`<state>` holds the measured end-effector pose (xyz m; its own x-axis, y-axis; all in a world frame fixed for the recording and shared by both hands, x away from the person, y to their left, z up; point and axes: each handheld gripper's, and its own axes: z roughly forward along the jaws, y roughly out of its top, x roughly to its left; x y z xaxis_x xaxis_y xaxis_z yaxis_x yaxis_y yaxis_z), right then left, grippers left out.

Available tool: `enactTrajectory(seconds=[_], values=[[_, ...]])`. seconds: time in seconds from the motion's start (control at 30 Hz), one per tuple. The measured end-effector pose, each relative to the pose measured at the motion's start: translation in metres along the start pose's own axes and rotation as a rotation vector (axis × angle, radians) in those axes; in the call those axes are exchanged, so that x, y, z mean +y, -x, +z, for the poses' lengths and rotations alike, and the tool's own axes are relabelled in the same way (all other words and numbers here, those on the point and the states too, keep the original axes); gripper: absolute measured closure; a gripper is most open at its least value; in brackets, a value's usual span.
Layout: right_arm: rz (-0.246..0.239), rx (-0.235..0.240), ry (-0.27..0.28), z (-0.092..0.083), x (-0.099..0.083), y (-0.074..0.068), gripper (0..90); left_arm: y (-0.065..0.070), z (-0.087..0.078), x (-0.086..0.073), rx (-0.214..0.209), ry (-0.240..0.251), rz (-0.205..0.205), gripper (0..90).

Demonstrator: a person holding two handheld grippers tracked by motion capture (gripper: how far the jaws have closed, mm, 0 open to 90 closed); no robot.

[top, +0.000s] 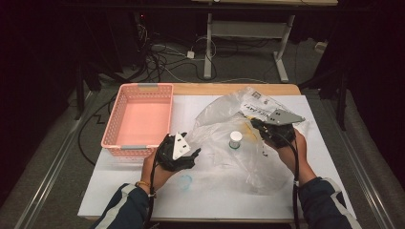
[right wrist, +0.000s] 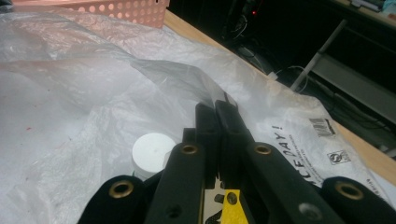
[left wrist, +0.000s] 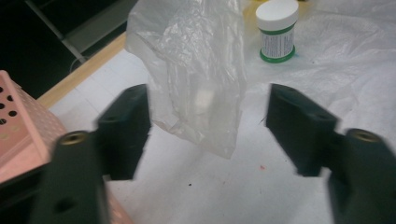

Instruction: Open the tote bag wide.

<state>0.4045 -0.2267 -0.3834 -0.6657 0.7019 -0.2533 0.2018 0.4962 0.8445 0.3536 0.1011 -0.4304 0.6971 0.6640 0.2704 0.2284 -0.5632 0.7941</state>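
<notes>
Clear plastic bag (top: 229, 138) lies spread over the white table cover (top: 143, 191), right of the pink basket (top: 138, 119); bag mouth lifted and crumpled on its left side; printed label end of the bag toward the far right; small white jar with green band (top: 235, 140) stands upright under or inside the bag film, can't tell which, near the middle.

Right gripper (top: 261, 128) pinched tight on the bag's edge at the far right; in the right gripper view the jaws sit together with thin film caught between them (right wrist: 219, 105); the jar's white lid (right wrist: 152, 151) sits just left of the jaws; printed bag text off to the right.

Left gripper (top: 193, 153) near the bag's left edge, just beside the basket's near corner; left gripper view shows its jaws spread wide with nothing clamped; a raised fold of the bag (left wrist: 196, 74) hangs ahead between the two jaws, not touched by either pad; jar (left wrist: 277, 30) farther back to the right; basket corner (left wrist: 23, 130) at left.
</notes>
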Motion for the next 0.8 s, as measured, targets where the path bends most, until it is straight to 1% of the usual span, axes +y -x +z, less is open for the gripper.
enactTrajectory(seconds=[0.03,0.1,0.17,0.2,0.27,0.3,0.33,0.37,0.4,0.47,0.53,0.6,0.7,0.73,0.8], values=[[-0.002,0.001,-0.003,0.0,-0.001,0.0,88.0,-0.001,0.001,-0.001,-0.014,-0.002,-0.003,45.4],[-0.003,0.003,-0.011,0.001,-0.003,-0.001,85.1,-0.002,0.003,-0.001,-0.049,-0.002,0.016,62.9],[-0.005,0.005,-0.013,0.001,-0.003,-0.002,80.6,-0.001,0.002,-0.001,-0.06,0.002,0.024,73.3],[-0.003,0.008,-0.012,0.0,-0.004,-0.002,78.4,0.0,0.002,0.0,-0.076,-0.002,0.022,76.5],[0.001,0.011,-0.013,-0.002,-0.004,-0.004,72.0,0.001,0.001,0.0,-0.078,-0.001,0.03,81.2],[0.002,0.008,-0.006,-0.003,-0.004,-0.005,68.7,0.001,0.001,0.0,-0.077,-0.004,0.035,82.5],[0.004,0.014,-0.001,-0.006,-0.003,-0.006,66.7,0.001,0.001,0.0,-0.08,-0.006,0.04,83.4],[-0.002,0.023,0.009,-0.009,-0.002,-0.008,61.8,0.001,0.002,-0.001,-0.084,-0.012,0.043,83.9],[-0.007,0.019,0.019,-0.012,-0.001,-0.01,57.8,0.001,0.002,-0.001,-0.083,-0.015,0.045,84.0],[-0.021,0.023,0.045,-0.02,0.001,-0.013,54.4,0.001,0.003,-0.002,-0.086,-0.018,0.045,84.1],[-0.028,0.033,0.056,-0.03,0.004,-0.017,48.5,0.002,0.003,-0.002,-0.081,-0.022,0.05,84.2],[-0.033,0.032,0.064,-0.04,0.005,-0.02,45.2,0.002,0.003,-0.003,-0.079,-0.026,0.049,84.3],[-0.01,0.072,0.079,-0.053,0.0,-0.026,42.2,0.001,0.004,-0.004,-0.077,-0.032,0.045,84.2],[-0.009,0.087,0.078,-0.057,-0.003,-0.029,40.5,0.002,0.004,-0.004,-0.074,-0.033,0.047,84.2],[-0.02,0.096,0.068,-0.064,-0.01,-0.036,37.4,0.002,0.004,-0.004,-0.074,-0.035,0.048,84.2]])
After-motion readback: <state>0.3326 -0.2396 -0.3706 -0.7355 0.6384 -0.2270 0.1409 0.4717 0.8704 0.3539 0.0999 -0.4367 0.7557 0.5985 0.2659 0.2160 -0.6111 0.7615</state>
